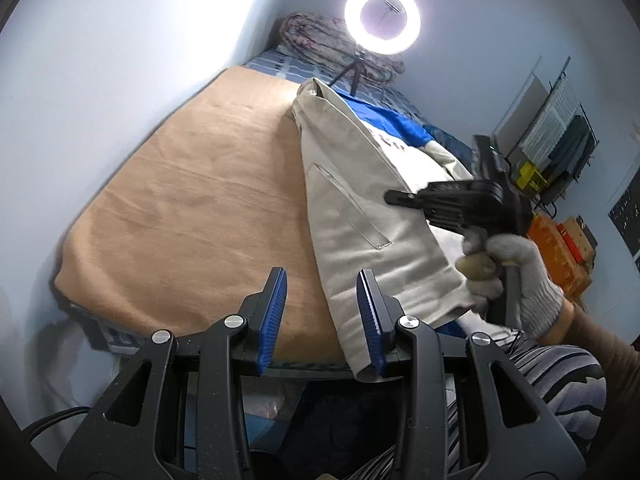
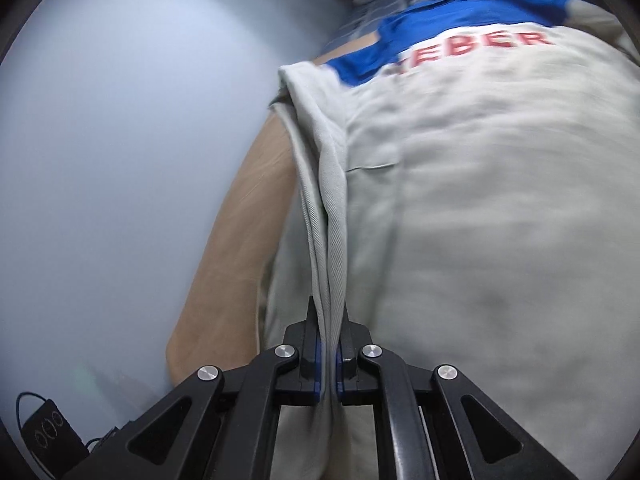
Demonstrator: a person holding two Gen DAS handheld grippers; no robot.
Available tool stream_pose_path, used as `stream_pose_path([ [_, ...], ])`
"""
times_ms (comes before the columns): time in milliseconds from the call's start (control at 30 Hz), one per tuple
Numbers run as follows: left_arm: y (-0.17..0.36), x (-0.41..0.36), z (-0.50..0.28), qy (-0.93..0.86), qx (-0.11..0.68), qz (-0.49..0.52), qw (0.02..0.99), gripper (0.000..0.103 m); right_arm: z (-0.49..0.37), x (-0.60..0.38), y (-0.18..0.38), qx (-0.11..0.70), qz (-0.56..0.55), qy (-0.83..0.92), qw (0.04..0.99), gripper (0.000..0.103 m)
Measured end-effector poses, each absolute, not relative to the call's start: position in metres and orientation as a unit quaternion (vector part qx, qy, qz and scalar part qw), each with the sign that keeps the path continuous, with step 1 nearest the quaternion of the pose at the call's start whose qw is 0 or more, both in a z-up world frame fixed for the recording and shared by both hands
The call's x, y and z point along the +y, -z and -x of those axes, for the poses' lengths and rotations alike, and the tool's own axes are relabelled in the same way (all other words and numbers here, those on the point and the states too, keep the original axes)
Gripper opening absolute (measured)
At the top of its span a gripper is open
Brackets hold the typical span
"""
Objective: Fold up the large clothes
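Slippage threatens: right hand-held gripper (image 2: 329, 354) pinches only the beige-and-blue cotton jacket's (image 2: 460, 200) bunched edge, while the left hand-held gripper (image 1: 322, 312) gapes empty.

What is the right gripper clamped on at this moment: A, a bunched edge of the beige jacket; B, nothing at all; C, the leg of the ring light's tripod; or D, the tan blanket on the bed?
A: in the right wrist view the right gripper has its blue pads pressed together on layered folds of the beige jacket, not on the tan blanket beside it.
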State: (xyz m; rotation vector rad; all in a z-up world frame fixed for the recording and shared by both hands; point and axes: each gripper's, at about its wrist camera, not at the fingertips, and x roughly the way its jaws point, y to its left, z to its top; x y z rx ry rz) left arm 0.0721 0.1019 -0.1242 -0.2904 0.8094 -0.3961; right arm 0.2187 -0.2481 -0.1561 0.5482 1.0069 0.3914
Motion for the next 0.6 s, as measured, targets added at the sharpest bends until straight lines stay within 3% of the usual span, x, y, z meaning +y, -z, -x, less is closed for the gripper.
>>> stream_pose_path([
  [267,0.133,0.073,-0.093,0.221,0.397,0.114,0.883,0.035,-0.176,-0.284,0.181,0.478,-0.312,-0.142,0.809,0.002],
  [500,0.157,0.052,-0.119,0.265,0.422,0.148,0.854,0.035,-0.188,-0.257,0.17,0.499,-0.248,-0.155,0.816,0.002],
  [600,0.167,0.032,-0.126,0.289,0.433,0.125,0.844,0.035,-0.203,-0.253,0.162,0.511,-0.198,-0.166,0.82,0.013],
])
